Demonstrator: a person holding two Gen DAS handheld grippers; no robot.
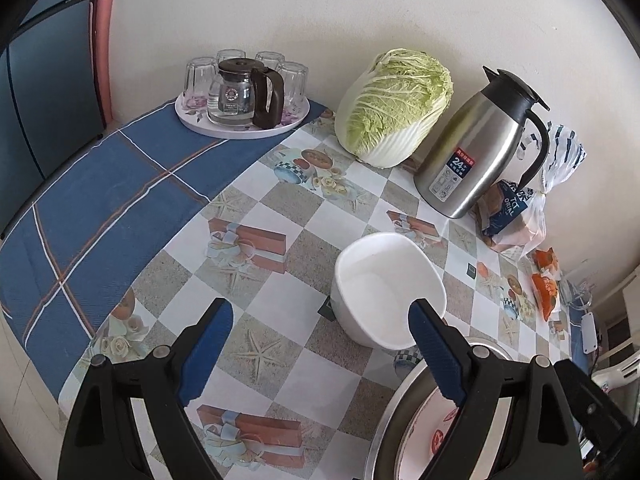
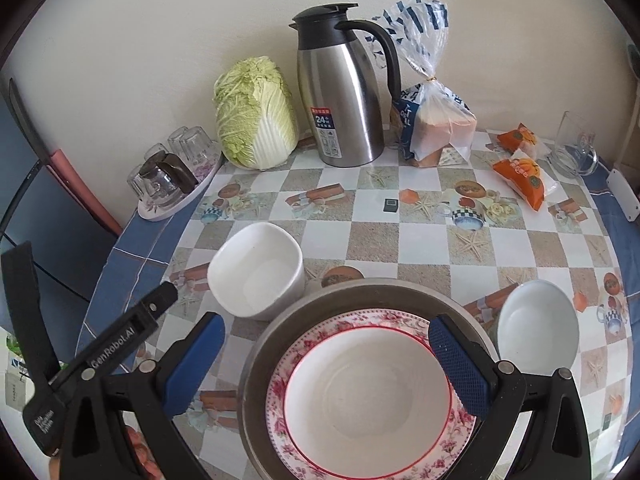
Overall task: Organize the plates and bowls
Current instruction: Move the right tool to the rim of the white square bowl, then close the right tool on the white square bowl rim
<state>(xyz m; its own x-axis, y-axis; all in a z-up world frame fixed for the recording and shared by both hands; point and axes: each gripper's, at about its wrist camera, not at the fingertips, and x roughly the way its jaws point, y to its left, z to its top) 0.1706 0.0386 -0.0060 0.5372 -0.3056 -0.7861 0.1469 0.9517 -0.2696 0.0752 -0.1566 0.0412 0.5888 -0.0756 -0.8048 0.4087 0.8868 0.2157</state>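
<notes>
A white squarish bowl (image 1: 390, 286) (image 2: 256, 270) stands on the checked tablecloth. Beside it a floral-rimmed plate (image 2: 368, 396) (image 1: 432, 436) lies inside a metal basin (image 2: 360, 292) (image 1: 384, 432). A small white round bowl (image 2: 538, 326) stands to the right of the basin. My left gripper (image 1: 320, 334) is open and empty, its right finger at the squarish bowl's near rim. My right gripper (image 2: 326, 350) is open and empty, hovering over the plate. The left gripper's body (image 2: 104, 348) shows at lower left in the right wrist view.
At the back by the wall stand a napa cabbage (image 2: 256, 116) (image 1: 394, 106), a steel thermos jug (image 2: 344, 88) (image 1: 476, 140), a bread bag (image 2: 436, 120), a tray with glasses and a glass pot (image 1: 244, 92) (image 2: 176, 176), orange snack packs (image 2: 520, 176) and a glass mug (image 2: 574, 148).
</notes>
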